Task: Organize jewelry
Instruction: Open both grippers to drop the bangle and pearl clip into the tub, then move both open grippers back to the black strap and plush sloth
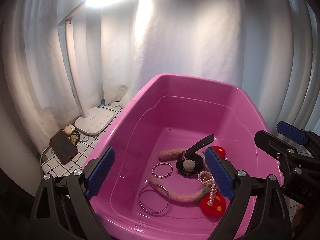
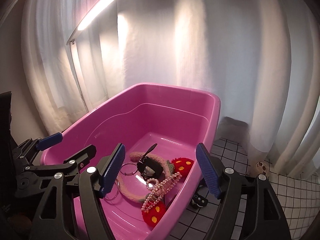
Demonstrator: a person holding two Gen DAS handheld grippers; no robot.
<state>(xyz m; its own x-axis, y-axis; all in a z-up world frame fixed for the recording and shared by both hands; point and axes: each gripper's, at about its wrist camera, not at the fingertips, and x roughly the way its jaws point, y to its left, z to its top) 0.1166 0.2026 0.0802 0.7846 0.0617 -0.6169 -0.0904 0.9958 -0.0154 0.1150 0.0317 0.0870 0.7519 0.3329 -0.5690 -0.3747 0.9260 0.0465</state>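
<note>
A pink plastic tub (image 1: pixel 138 108) (image 2: pixel 212 108) holds the jewelry. Inside lie a black watch (image 1: pixel 189 164) (image 2: pixel 149 167), two silver bangles (image 1: pixel 162 171) (image 1: pixel 154 200) (image 2: pixel 129 169), a pearl hair claw (image 1: pixel 210 182) (image 2: pixel 162 186) and a fuzzy pink headband with red strawberries (image 1: pixel 214 205) (image 2: pixel 155 212). My left gripper (image 1: pixel 160 175) hovers open over the tub's near end, empty. My right gripper (image 2: pixel 160 170) hovers open over the tub's near right side, empty. Each gripper shows in the other's view (image 1: pixel 288 140) (image 2: pixel 60 150).
White curtains hang behind. A lit desk lamp with a white base (image 1: pixel 94 123) stands left of the tub, next to a phone (image 1: pixel 64 147) and a small charm (image 1: pixel 74 137). A black-grid white cloth (image 2: pixel 250 180) covers the table. A small black object (image 2: pixel 198 200) lies by the tub's right wall.
</note>
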